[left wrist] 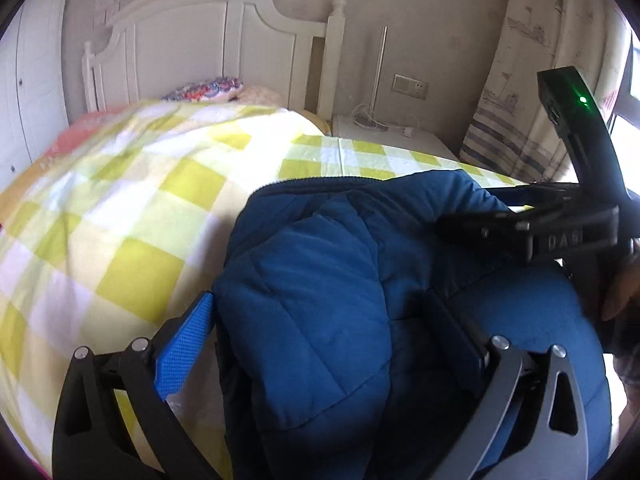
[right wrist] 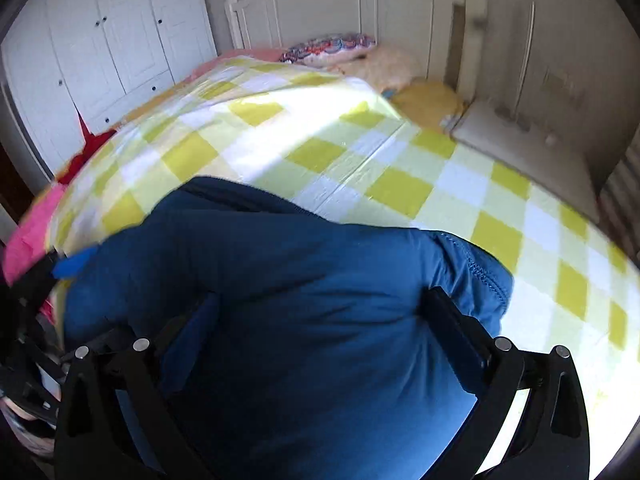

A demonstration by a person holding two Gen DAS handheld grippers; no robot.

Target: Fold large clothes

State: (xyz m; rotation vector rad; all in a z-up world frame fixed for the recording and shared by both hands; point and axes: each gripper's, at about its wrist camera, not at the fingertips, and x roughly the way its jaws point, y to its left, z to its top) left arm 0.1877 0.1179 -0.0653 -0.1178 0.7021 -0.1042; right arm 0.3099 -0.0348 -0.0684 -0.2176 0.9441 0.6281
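Blue quilted jacket bunched on the bed, near edge, far from the headboard. Left tool and right tool both have jaws wide apart with padded fabric bulging between them; whether either actually pinches, cannot tell. Likely soft, puffy, light, slippery shell, springs back. Best grip: stitched hem or zipper edge.
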